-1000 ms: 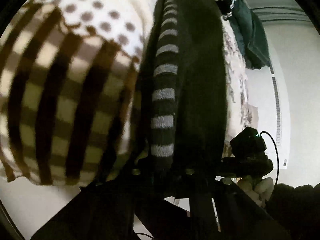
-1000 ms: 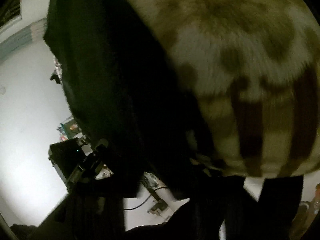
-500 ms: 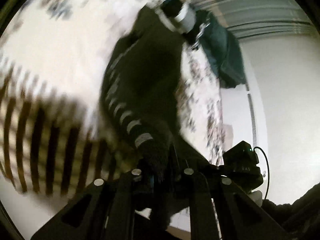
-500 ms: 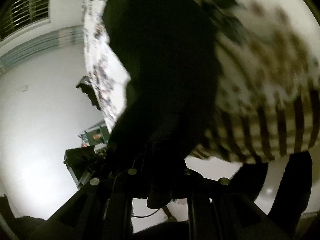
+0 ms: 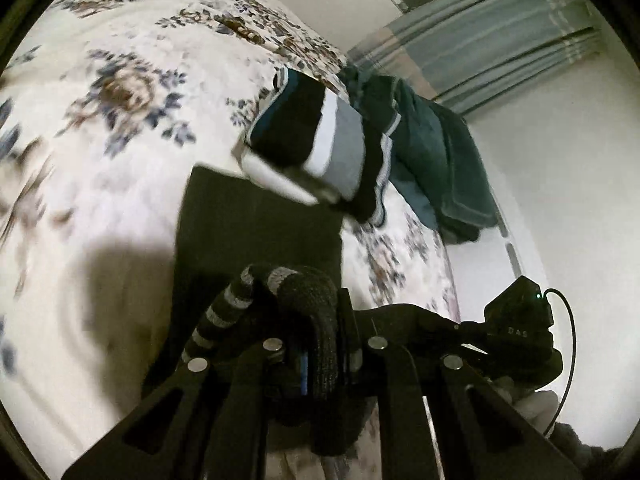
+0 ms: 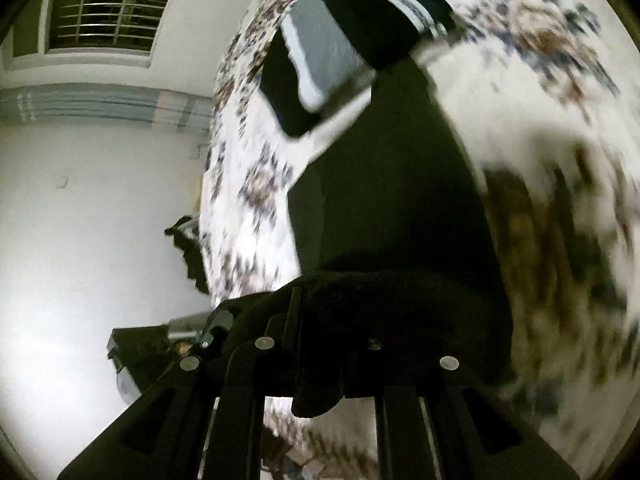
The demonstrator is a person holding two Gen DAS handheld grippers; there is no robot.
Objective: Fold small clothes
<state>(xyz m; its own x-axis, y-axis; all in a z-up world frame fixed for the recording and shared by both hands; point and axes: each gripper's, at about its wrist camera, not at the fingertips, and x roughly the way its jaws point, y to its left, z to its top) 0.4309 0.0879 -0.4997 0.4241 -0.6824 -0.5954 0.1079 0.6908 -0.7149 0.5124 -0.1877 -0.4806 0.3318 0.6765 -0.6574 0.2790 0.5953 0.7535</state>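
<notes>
A black knit garment (image 5: 260, 232) with grey-striped trim (image 5: 224, 308) lies stretched over the floral bedspread (image 5: 100, 120). My left gripper (image 5: 316, 344) is shut on its striped near edge. In the right wrist view the same black garment (image 6: 392, 200) runs away from me, and my right gripper (image 6: 332, 344) is shut on its near edge, which bunches over the fingers. A folded black, white and grey garment (image 5: 316, 148) lies at the far end of the black one; it also shows in the right wrist view (image 6: 344, 48).
A dark teal garment (image 5: 432, 160) is heaped at the bed's far right edge. A brown checked cloth (image 6: 560, 240) lies blurred to the right. White wall, grey curtain (image 5: 500, 40) and a barred window (image 6: 104, 8) lie beyond the bed.
Both grippers have swung down and pulled back with the black garment, which now lies flat on the bed. The brown checked cloth has left the left view.
</notes>
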